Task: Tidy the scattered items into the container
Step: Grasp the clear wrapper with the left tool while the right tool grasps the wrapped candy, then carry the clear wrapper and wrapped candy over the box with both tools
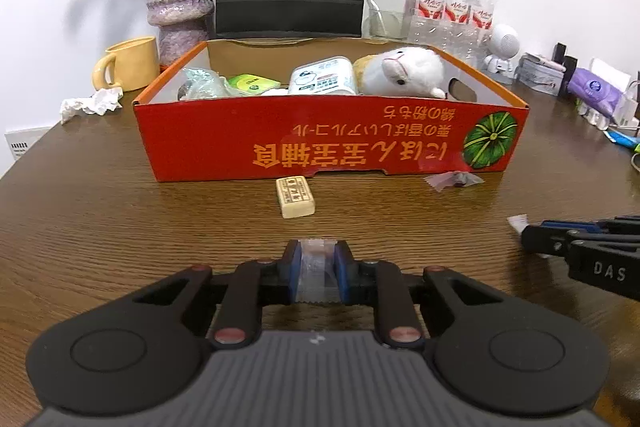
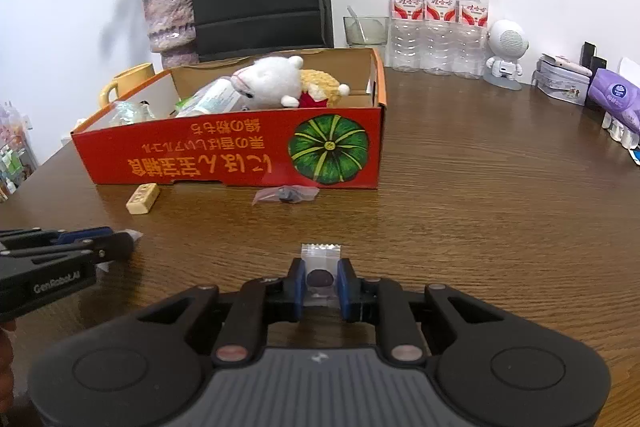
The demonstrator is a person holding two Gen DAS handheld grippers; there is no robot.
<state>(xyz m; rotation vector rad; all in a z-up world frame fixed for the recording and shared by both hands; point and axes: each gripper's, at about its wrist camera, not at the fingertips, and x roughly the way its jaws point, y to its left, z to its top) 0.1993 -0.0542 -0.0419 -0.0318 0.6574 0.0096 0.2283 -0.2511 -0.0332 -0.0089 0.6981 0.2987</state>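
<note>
Your left gripper is clamped on a small clear plastic sachet, apparently on the tabletop; your right gripper pinches a clear sachet with a dark pellet. The red cardboard box lies straight ahead of the left, ahead-left of the right. Left is nearer.

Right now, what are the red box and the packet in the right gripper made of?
Red box: looks like printed cardboard, matte; plain brown inner walls, folded corner flaps. Packet in the right gripper: probably clear glossy plastic film; a dark piece shows through and the top edge is serrated.
</note>
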